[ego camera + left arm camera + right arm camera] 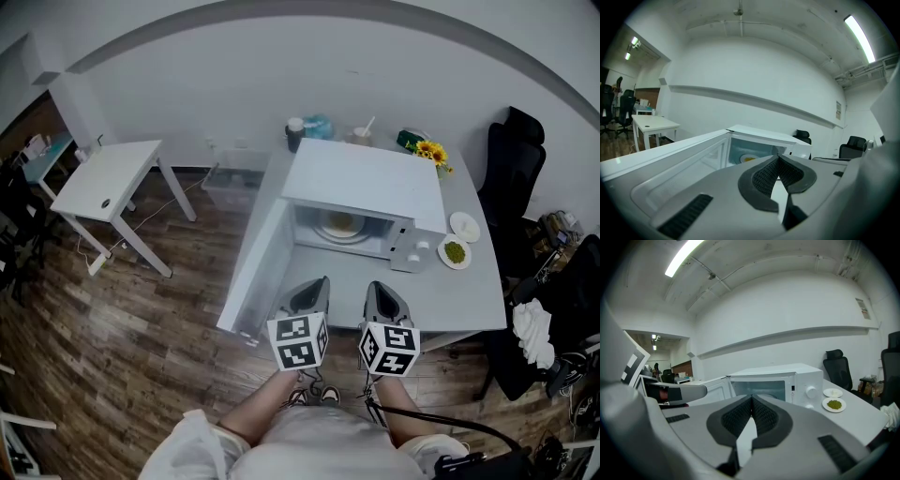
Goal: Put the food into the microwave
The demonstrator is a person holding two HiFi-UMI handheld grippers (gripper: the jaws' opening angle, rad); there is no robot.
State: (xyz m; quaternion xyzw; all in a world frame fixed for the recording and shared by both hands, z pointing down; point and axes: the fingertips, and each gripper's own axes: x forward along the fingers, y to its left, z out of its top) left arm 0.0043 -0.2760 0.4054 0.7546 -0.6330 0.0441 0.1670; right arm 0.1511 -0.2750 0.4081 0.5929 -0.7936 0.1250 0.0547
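A white microwave (375,192) stands on the pale table (469,300) with its door (258,262) swung open to the left. Inside it sits a plate of yellow food (339,225), also visible as the plate (749,158) in the left gripper view. Right of the microwave lie a small plate of green food (455,252) and a white plate (464,225). My left gripper (309,286) and right gripper (384,291) hover side by side at the table's near edge, in front of the opening. Both are shut and hold nothing. The right gripper view shows the green plate (834,404) beyond the microwave (787,380).
A white desk (108,178) stands at the left on the wooden floor. Black chairs (511,159) stand at the right. Sunflowers (431,152) and cups (296,131) sit behind the microwave. A clear bin (230,183) is on the floor by the door.
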